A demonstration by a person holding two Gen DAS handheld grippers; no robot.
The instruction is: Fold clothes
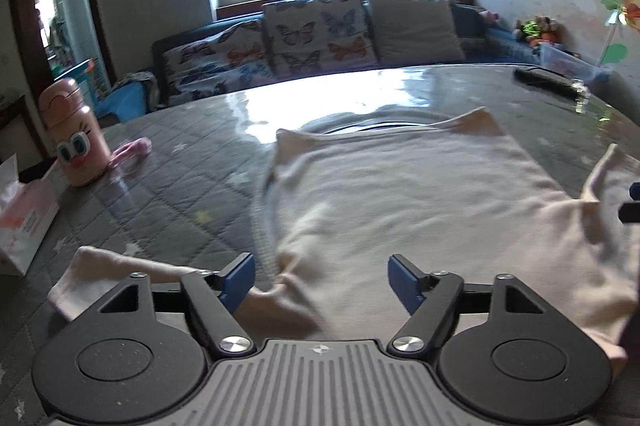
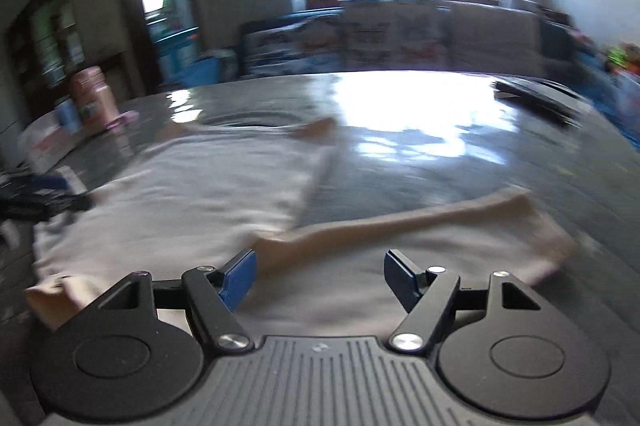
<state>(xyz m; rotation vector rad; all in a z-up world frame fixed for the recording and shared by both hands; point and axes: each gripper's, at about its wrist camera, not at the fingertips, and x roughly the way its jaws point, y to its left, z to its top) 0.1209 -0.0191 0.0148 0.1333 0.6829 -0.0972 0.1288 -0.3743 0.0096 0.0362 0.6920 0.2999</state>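
A cream long-sleeved garment (image 1: 420, 193) lies spread on the grey quilted table (image 1: 172, 185). One sleeve end (image 1: 100, 274) rests at the near left. My left gripper (image 1: 322, 280) hovers over the near edge of the garment, jaws wide apart, and the blue pads (image 1: 240, 278) do not press on the cloth. In the blurred right wrist view the same garment (image 2: 192, 193) stretches left, and its sleeve (image 2: 420, 222) runs out to the right. My right gripper (image 2: 320, 278) stands open over the cloth near that sleeve, pads clear of it. The other gripper shows at each view's edge.
A pink cartoon-faced bottle (image 1: 74, 133) and a small pink item (image 1: 132, 149) stand at the table's left, beside a white box (image 1: 24, 218). A dark flat object (image 1: 548, 79) lies at the far right. A sofa with butterfly cushions (image 1: 312, 33) sits behind the table.
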